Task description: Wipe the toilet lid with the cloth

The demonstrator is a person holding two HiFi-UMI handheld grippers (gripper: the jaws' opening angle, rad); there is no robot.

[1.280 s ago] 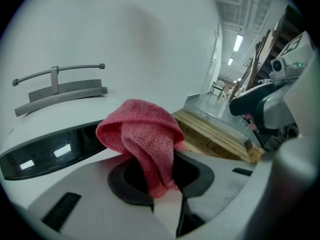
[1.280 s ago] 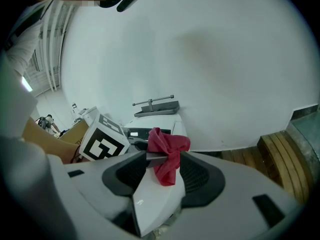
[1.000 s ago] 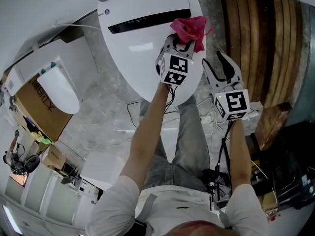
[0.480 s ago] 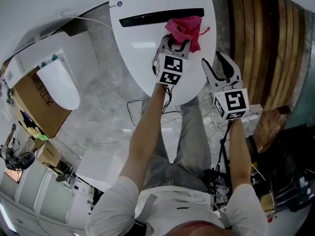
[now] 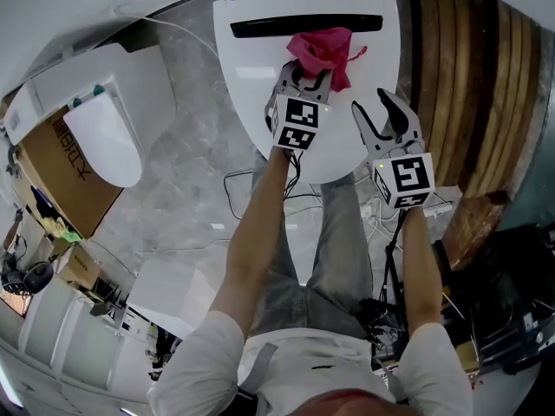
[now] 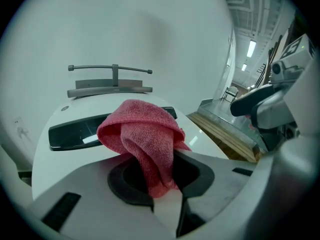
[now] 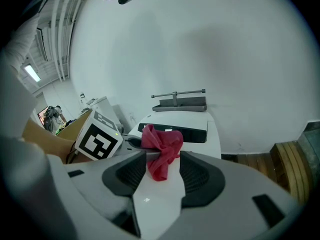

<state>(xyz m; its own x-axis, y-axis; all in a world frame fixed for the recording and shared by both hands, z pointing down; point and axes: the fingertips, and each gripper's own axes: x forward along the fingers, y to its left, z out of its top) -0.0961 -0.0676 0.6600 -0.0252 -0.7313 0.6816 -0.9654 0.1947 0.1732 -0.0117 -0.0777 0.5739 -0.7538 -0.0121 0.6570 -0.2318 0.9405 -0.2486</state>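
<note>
The white toilet lid [image 5: 251, 85] fills the top of the head view, with a black slot [image 5: 303, 24] near its back. A red cloth [image 5: 321, 52] lies bunched on the lid just below the slot. My left gripper [image 5: 305, 78] is shut on the cloth [image 6: 142, 139], which bulges out past the jaws. My right gripper [image 5: 387, 115] is open over the lid's right front edge and holds nothing. From the right gripper view the cloth [image 7: 161, 146] and the left gripper's marker cube [image 7: 99, 136] show beyond the open jaws [image 7: 162, 176].
A second white toilet seat [image 5: 104, 150] and a cardboard box [image 5: 65, 189] stand at the left. Wooden planks [image 5: 460, 76] run along the right. Cables [image 5: 251, 189] lie on the marble floor by the person's legs. A grey rack [image 6: 110, 84] sits behind the toilet.
The left gripper has slid the cloth leftward along the lid, from the slot's right end toward its middle. The right gripper has stayed open beside it.
</note>
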